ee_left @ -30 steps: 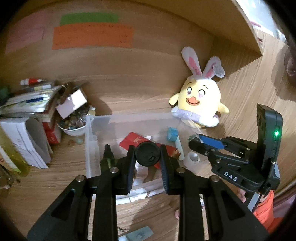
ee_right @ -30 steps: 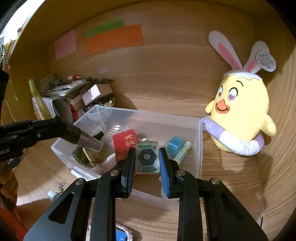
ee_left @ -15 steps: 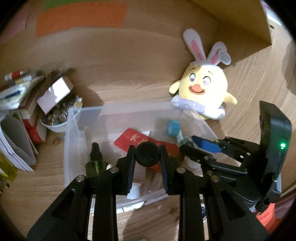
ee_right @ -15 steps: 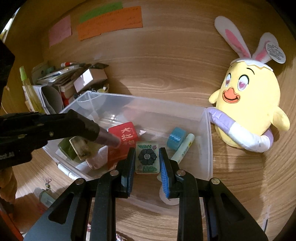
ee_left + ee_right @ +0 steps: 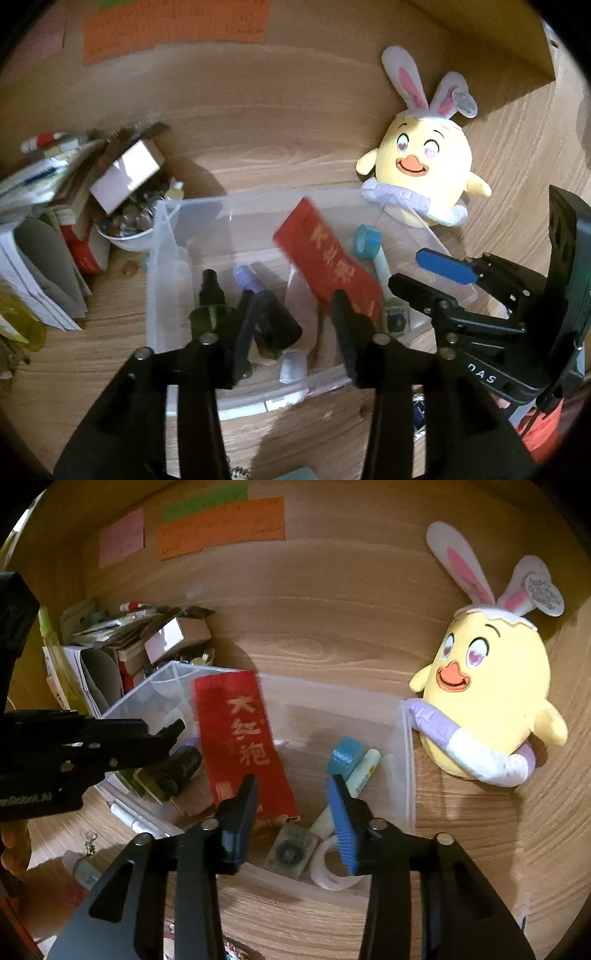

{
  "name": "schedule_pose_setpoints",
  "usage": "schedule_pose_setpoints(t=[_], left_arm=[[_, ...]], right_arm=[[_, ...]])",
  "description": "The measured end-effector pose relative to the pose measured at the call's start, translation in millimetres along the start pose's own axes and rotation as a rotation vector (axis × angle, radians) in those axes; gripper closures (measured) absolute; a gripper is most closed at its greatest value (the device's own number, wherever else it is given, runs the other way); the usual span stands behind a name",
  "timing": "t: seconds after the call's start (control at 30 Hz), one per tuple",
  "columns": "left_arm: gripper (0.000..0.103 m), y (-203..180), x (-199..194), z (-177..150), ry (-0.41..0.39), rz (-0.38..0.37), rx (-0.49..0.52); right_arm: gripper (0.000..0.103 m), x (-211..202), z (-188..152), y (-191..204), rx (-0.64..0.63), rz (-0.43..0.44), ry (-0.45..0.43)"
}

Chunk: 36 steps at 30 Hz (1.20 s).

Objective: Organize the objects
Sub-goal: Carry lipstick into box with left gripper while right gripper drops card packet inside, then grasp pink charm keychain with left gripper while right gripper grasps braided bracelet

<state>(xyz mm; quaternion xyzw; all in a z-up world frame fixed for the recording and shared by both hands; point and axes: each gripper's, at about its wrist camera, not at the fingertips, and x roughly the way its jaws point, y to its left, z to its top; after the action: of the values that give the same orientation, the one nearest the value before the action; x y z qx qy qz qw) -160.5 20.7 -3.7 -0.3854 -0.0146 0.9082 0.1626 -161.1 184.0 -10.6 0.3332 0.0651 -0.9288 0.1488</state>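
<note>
Both grippers hang over the clear plastic bin [image 5: 404, 760] on the wooden desk [image 5: 480, 830], and both stand with fingers spread, holding nothing. Under the left gripper [image 5: 291, 332] a black cylinder [image 5: 275, 325] lies among small bottles at the bin's left end. Under the right gripper [image 5: 295, 812] a green flower-patterned tile [image 5: 291, 849] rests on the bin floor beside a roll of clear tape [image 5: 328, 867]. A red packet [image 5: 240, 738] with gold characters leans tilted across the middle of the bin, blurred. A yellow bunny-eared plush [image 5: 487, 709] sits against the back wall, touching the bin's right end.
</note>
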Motion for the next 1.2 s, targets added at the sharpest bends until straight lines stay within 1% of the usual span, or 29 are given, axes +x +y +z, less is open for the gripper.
schedule_pose_setpoints(t=[0.07, 0.1, 0.13, 0.2, 0.23, 0.33, 0.4, 0.5, 0.57, 0.63, 0.67, 0.77, 1.0, 1.1, 1.2], left_arm=[[0.054, -1.2, -6.9, -1.0, -0.011, 0.005, 0.012], [0.051, -1.7, -10.9, -1.7, -0.019, 0.011, 0.016], [0.049, -2.1, -14.5, -2.3, -0.026, 0.016, 0.02], [0.042, -3.0, -23.1, -4.2, -0.047, 0.038, 0.031], [0.041, -3.1, -26.8, -5.2, -0.056, 0.048, 0.036], [0.031, -2.3, -37.7, -8.7, -0.073, 0.068, 0.044], [0.025, -1.2, -44.5, -11.7, -0.08, 0.076, 0.04], [0.022, 1.3, -53.0, -18.1, -0.087, 0.086, 0.041], [0.02, 3.6, -57.7, -23.3, -0.089, 0.098, 0.043], [0.019, 6.0, -61.2, -29.7, -0.084, 0.106, 0.043], [0.018, 7.2, -62.9, -32.4, -0.082, 0.109, 0.043], [0.018, 10.7, -64.8, -42.9, -0.06, 0.112, 0.042], [0.018, 17.7, -66.7, -72.3, -0.003, 0.122, 0.03], [0.018, 18.9, -67.0, -84.1, 0.018, 0.129, 0.028], [0.018, 18.4, -67.4, -95.1, 0.036, 0.126, 0.027]], right_arm=[[0.057, -3.8, 1.0, 0.7, 0.0, -0.002, -0.007], [0.053, -6.8, 1.3, 1.3, 0.0, -0.003, -0.013], [0.051, -9.1, 1.4, 1.7, -0.001, -0.004, -0.018], [0.049, -14.8, 1.2, 2.9, -0.002, -0.007, -0.025], [0.047, -17.3, 1.1, 3.4, -0.002, -0.008, -0.028], [0.039, -28.0, -0.7, 5.0, 0.0, -0.007, -0.042], [0.039, -36.3, -2.5, 7.5, -0.002, -0.007, -0.052], [0.038, -49.2, -6.6, 10.7, -0.01, -0.012, -0.064], [0.034, -56.1, -9.7, 13.1, -0.014, -0.011, -0.07], [0.027, -64.1, -14.2, 16.1, -0.016, -0.007, -0.076], [0.026, -66.7, -16.2, 17.0, -0.015, -0.003, -0.078], [0.025, -73.0, -23.7, 22.0, -0.02, 0.018, -0.069], [0.025, -75.1, -42.5, 35.4, -0.048, 0.03, -0.032], [0.025, -71.0, -52.6, 37.9, -0.049, 0.043, 0.0], [0.025, -64.4, -65.0, 39.1, -0.042, 0.079, 0.047]])
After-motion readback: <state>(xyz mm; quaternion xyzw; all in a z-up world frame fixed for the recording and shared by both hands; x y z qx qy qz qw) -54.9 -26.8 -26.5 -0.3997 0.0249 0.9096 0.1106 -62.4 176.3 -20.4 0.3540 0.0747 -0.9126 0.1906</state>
